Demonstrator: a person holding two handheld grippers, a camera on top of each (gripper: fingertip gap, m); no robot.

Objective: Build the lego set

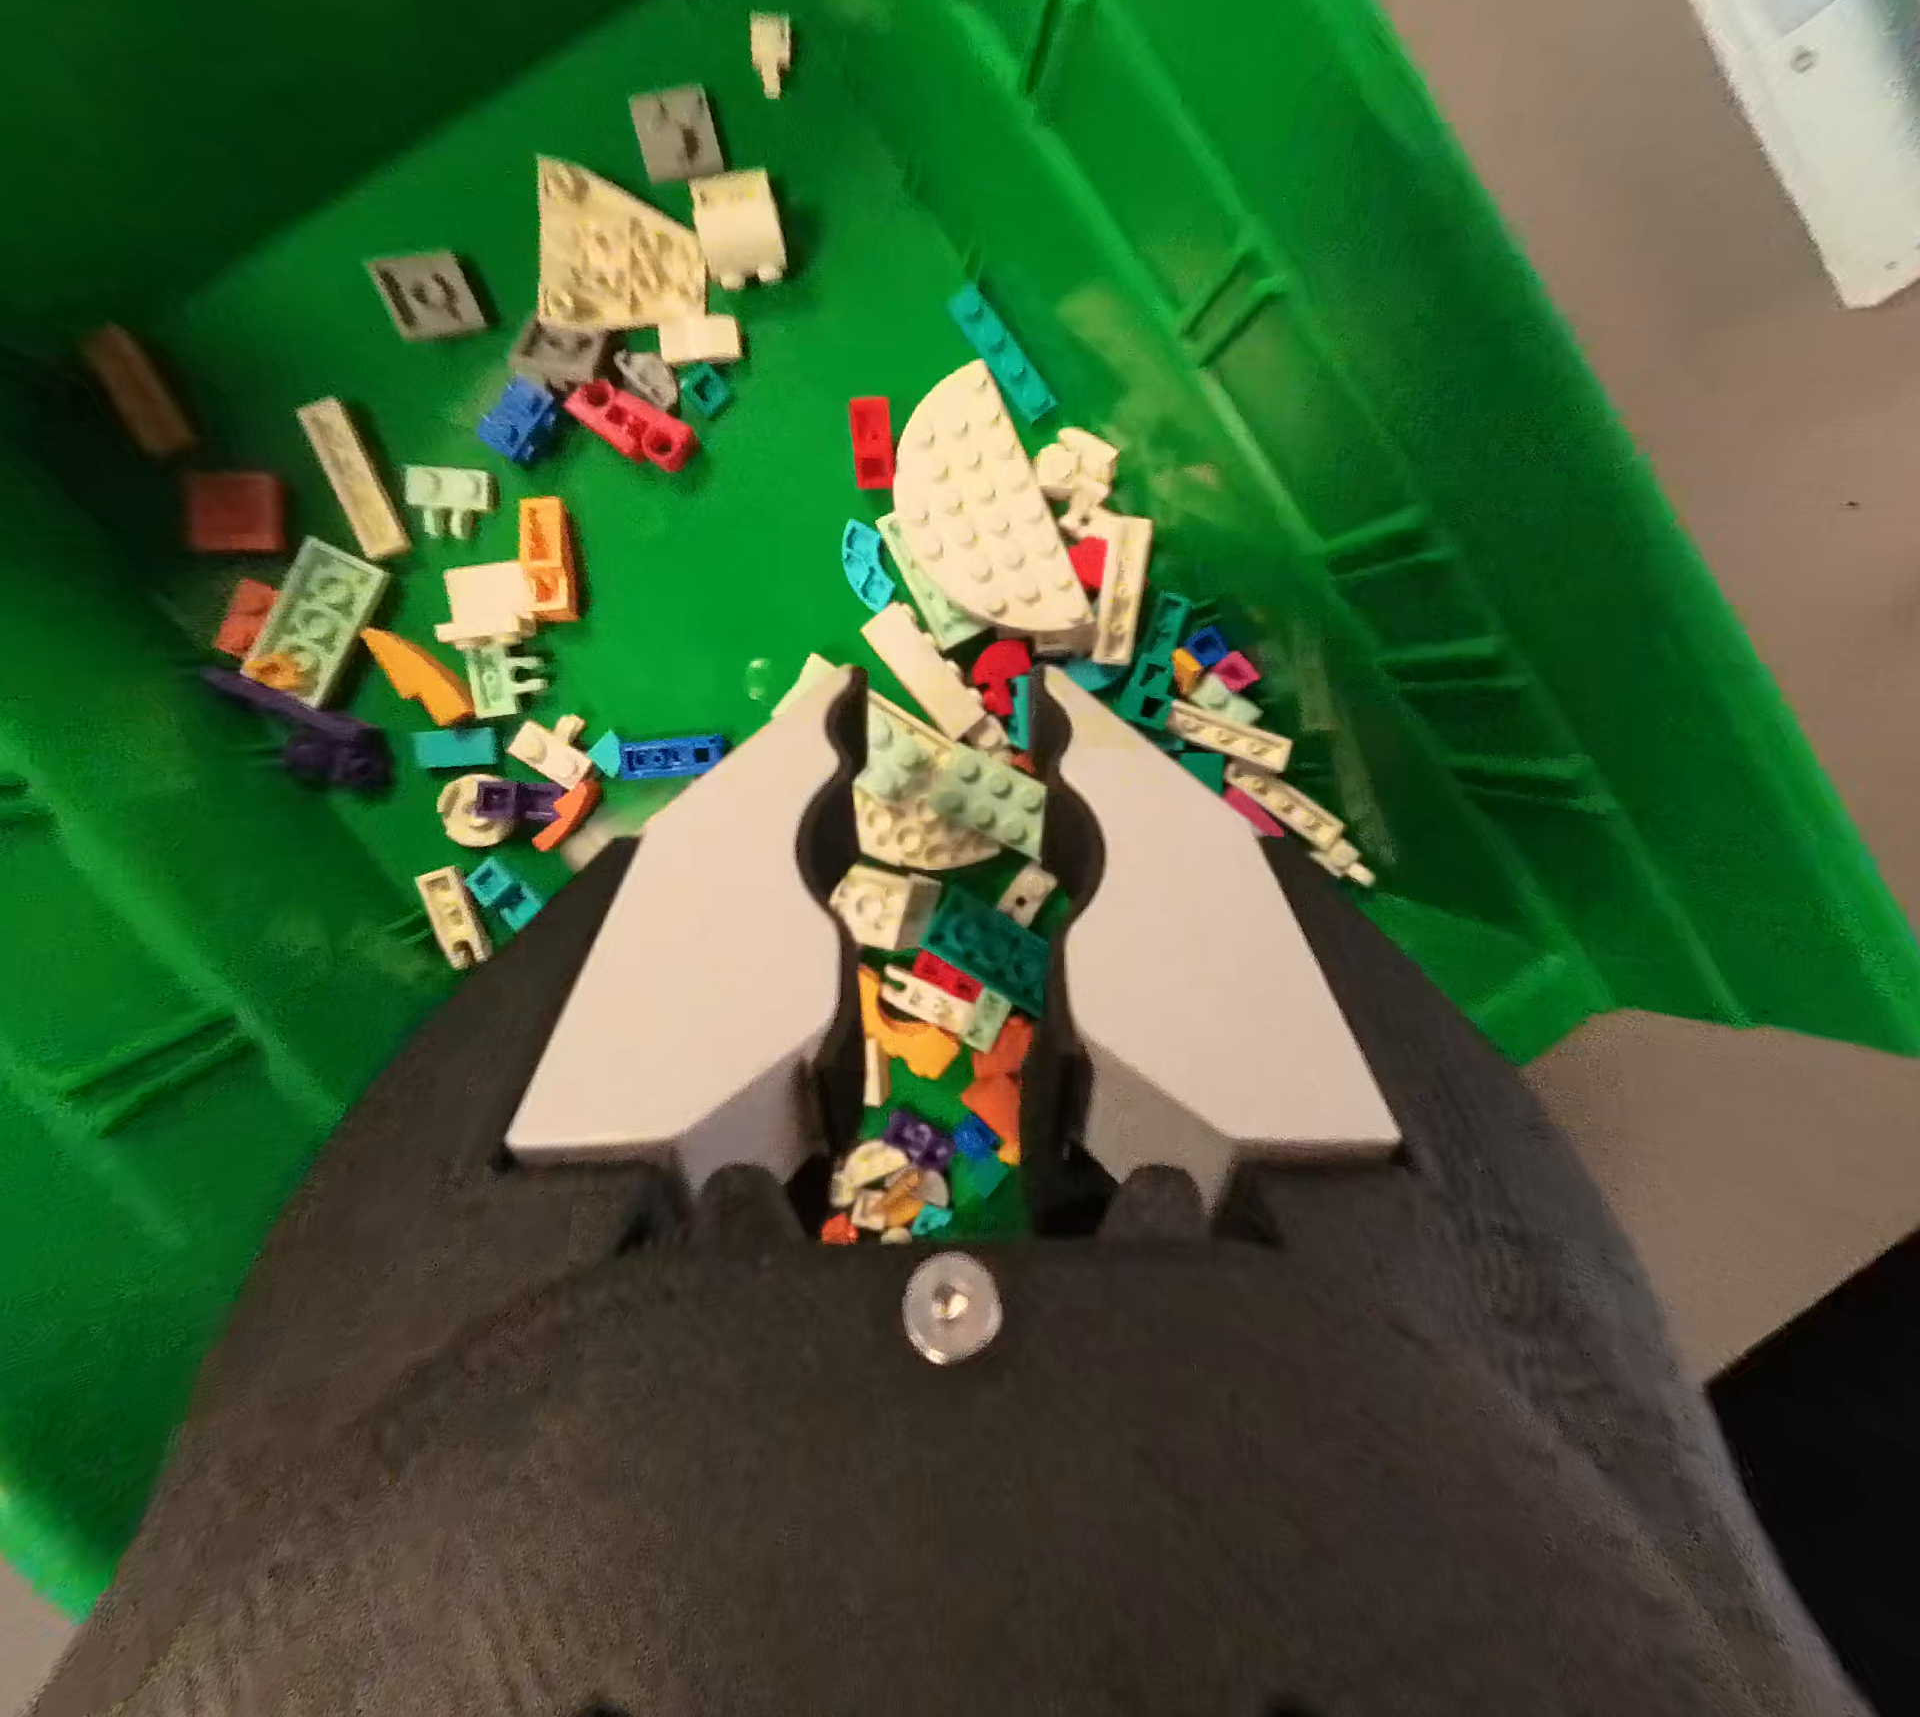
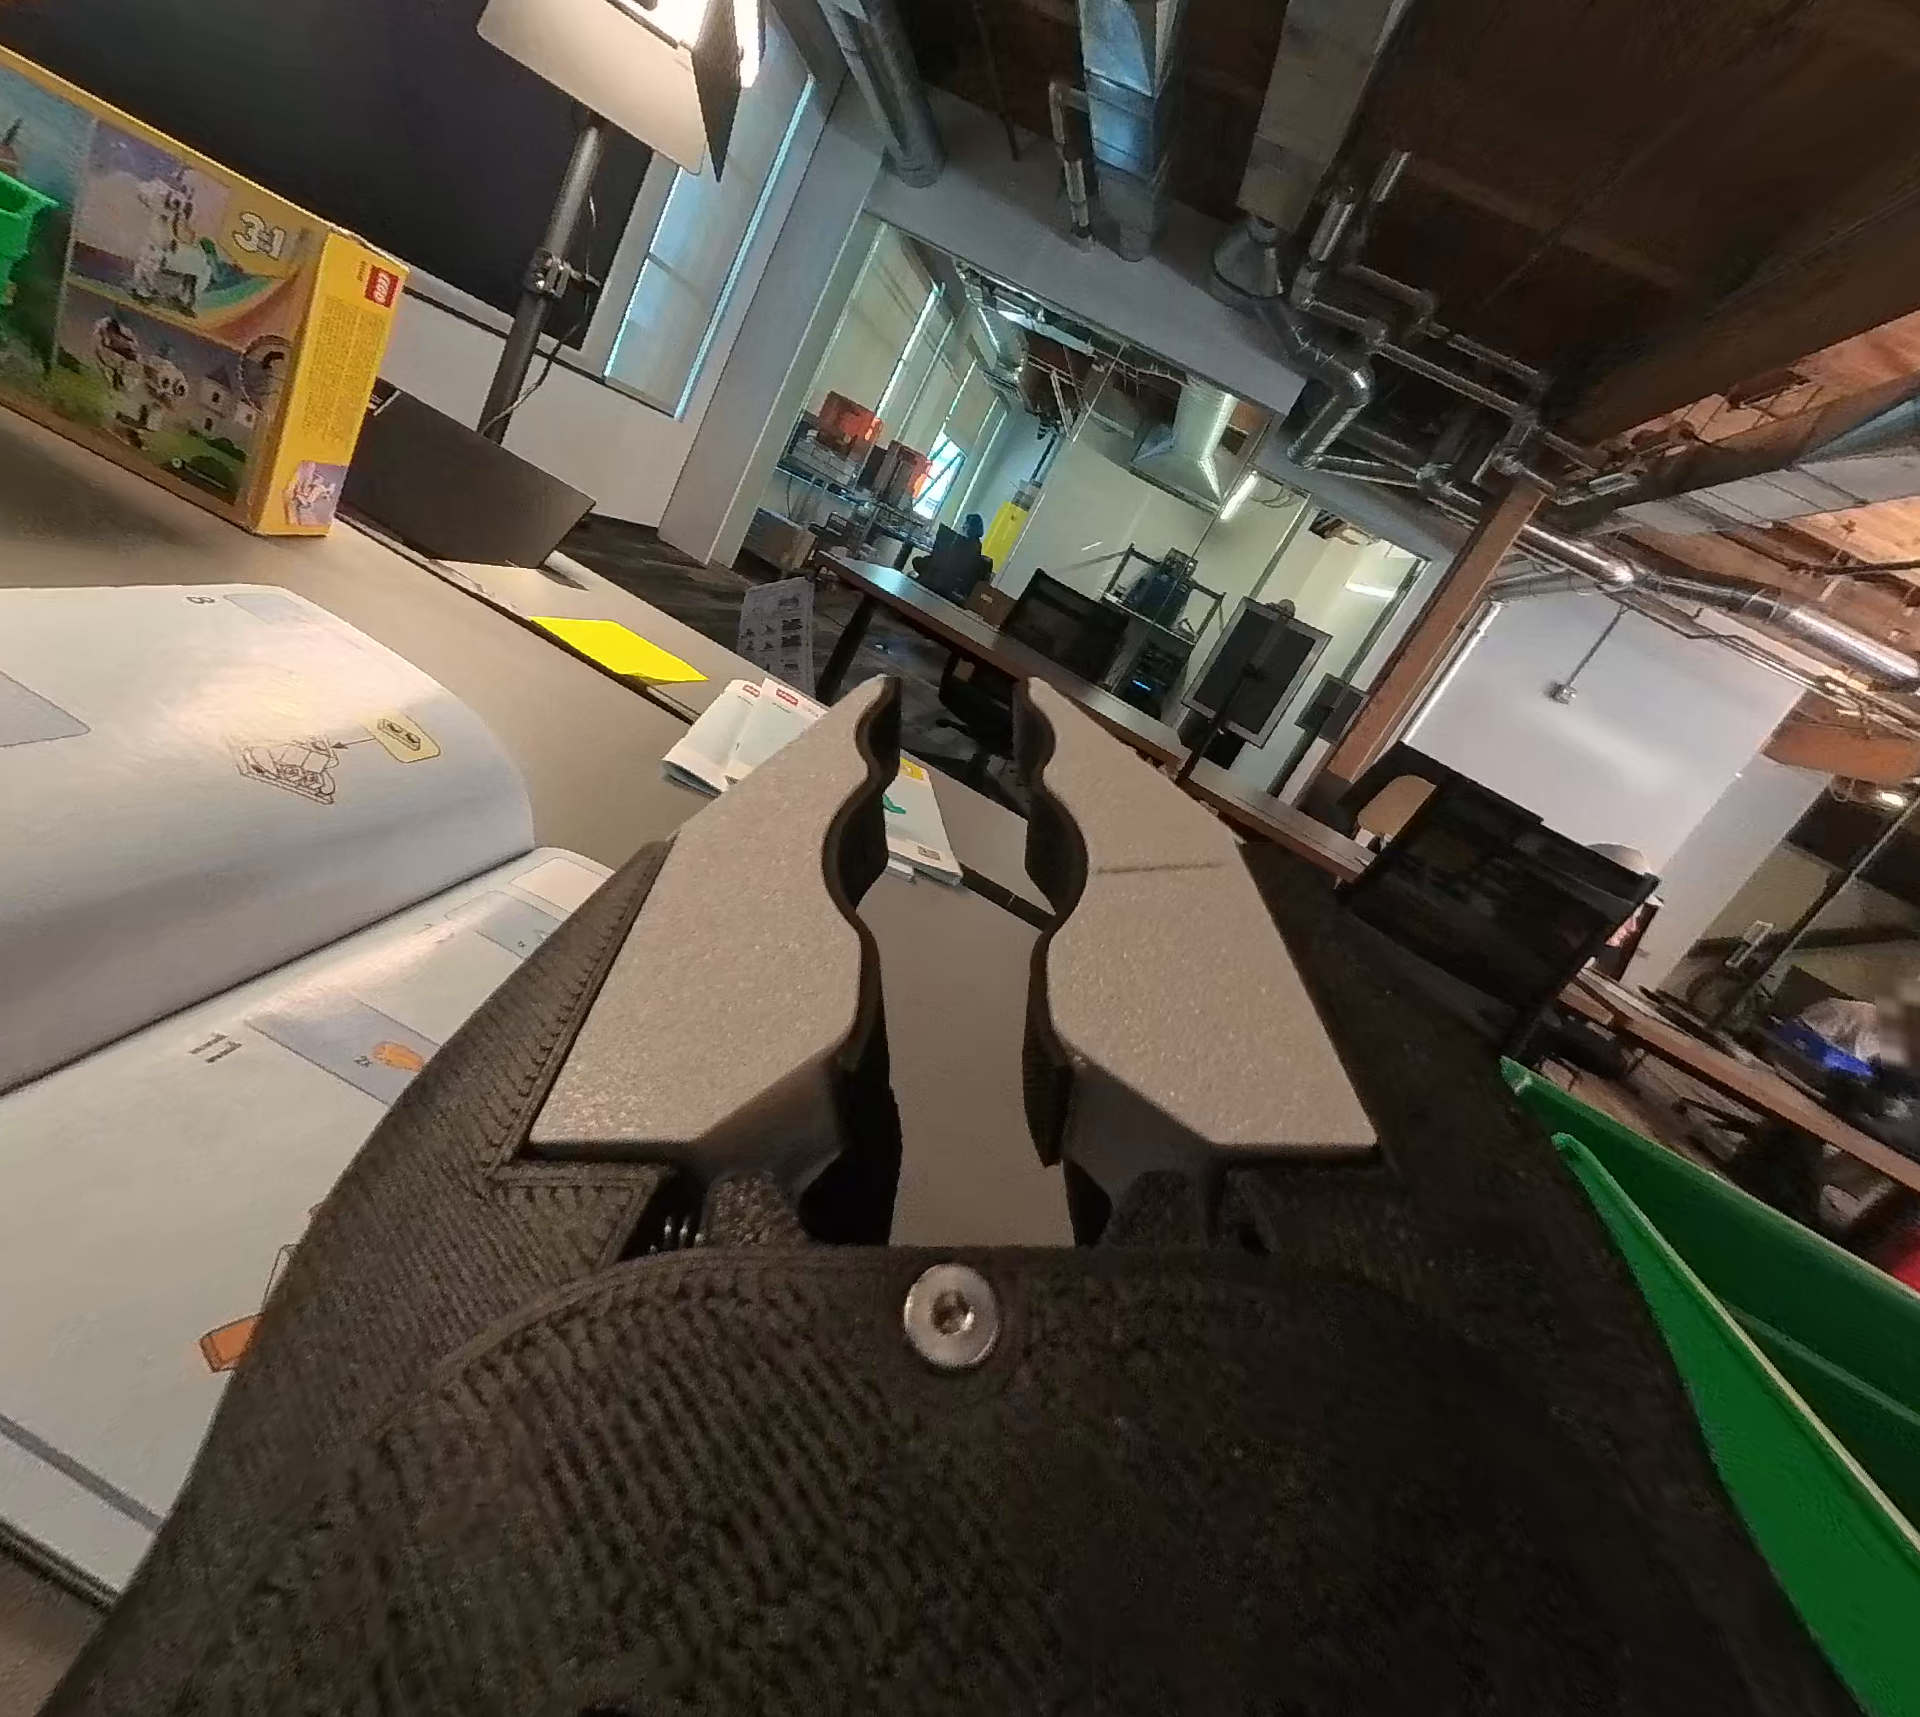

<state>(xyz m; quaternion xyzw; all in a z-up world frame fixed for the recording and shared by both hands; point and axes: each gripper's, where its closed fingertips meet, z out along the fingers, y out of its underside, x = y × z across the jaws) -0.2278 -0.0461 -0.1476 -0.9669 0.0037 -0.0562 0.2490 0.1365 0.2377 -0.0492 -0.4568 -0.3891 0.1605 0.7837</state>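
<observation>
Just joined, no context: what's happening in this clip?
A person is building a lego set with two handheld claws. The left claw hangs open above loose bricks in a green bin, apparently picking a piece; nothing is gripped. The right claw is open and empty, low over the table, beside the open instruction booklet and the set's box.

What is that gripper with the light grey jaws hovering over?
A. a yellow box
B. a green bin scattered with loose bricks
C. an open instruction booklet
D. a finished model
B: the left gripper, jaws apart with nothing between them, points down into the green bin, whose floor is littered with loose bricks such as a white half-round plate.
</observation>
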